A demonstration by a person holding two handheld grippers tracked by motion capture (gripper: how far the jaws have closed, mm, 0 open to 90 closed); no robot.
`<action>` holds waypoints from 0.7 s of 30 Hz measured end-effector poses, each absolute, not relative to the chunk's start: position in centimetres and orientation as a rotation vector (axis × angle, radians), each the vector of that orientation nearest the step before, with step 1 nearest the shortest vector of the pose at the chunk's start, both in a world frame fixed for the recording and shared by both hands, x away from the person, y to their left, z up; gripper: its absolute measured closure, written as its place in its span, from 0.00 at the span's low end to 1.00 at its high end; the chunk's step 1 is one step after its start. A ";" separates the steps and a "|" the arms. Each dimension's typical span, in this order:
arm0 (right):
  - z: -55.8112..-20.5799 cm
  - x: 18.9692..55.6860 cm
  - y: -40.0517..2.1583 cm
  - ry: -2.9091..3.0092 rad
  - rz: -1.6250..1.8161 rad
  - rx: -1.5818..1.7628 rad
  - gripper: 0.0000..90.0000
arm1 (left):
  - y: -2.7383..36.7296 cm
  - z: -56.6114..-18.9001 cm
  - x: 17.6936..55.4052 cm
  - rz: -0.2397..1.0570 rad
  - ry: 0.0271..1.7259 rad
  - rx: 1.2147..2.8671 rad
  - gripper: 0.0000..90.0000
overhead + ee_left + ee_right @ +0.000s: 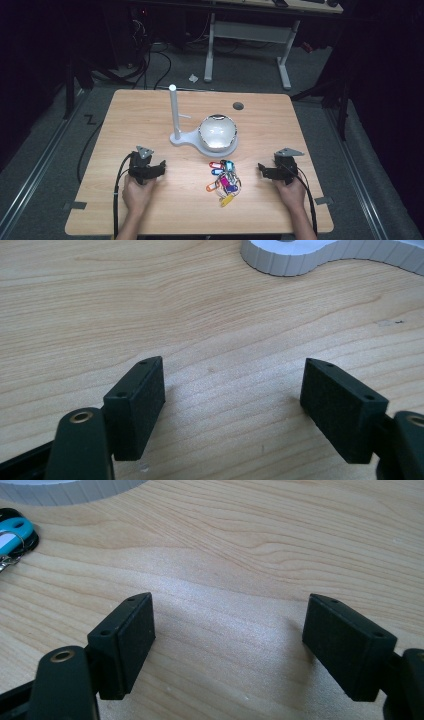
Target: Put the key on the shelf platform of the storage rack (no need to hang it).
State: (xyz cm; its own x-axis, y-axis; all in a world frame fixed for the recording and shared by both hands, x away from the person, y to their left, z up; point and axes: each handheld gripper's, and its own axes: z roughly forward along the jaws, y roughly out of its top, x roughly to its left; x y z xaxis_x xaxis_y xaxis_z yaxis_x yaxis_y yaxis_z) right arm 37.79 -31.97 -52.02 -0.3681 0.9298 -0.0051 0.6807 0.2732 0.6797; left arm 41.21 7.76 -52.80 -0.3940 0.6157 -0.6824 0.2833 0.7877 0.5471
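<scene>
Pale wood grain runs under everything here, a light wooden table [150, 210] with both forearms coming in from the near edge. The left hand [136, 192] rests low on the tabletop, wrapped around the left gripper [159, 167], which points inward toward the middle; its jaws stand wide apart over bare wood with nothing between them. The right hand [291, 192] mirrors it on the far side, the right gripper [261, 170] also aimed inward, jaws spread wide and empty. Between the two, near the front centre, lies the bunch of coloured key tags [225, 181], apart from both grippers, its blue tag [11, 530] just at the edge of the right gripper view. Behind the tags sits a white stand [182, 140] with a tall post [174, 112] and a shiny bowl [217, 132] on its base.
</scene>
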 end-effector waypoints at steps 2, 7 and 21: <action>-52.0 37.8 -32.0 2.145 0.837 1.455 0.23 | 7.8 -52.8 41.2 0.426 1.995 0.673 0.29; -52.0 37.8 -32.0 2.144 0.836 1.456 0.23 | 7.7 -52.8 41.2 0.425 1.996 0.670 0.29; -52.0 37.5 -31.9 2.128 0.836 1.463 0.28 | 7.7 -52.8 41.1 0.423 2.001 0.664 0.29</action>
State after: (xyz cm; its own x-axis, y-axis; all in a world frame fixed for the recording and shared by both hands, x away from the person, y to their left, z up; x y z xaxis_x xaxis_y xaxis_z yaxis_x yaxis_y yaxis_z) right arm 37.45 -31.90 -51.99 -0.3553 0.9347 -0.0078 0.6794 0.2640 0.6847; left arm 41.14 7.67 -52.76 -0.3998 0.6094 -0.6847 0.2805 0.7925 0.5416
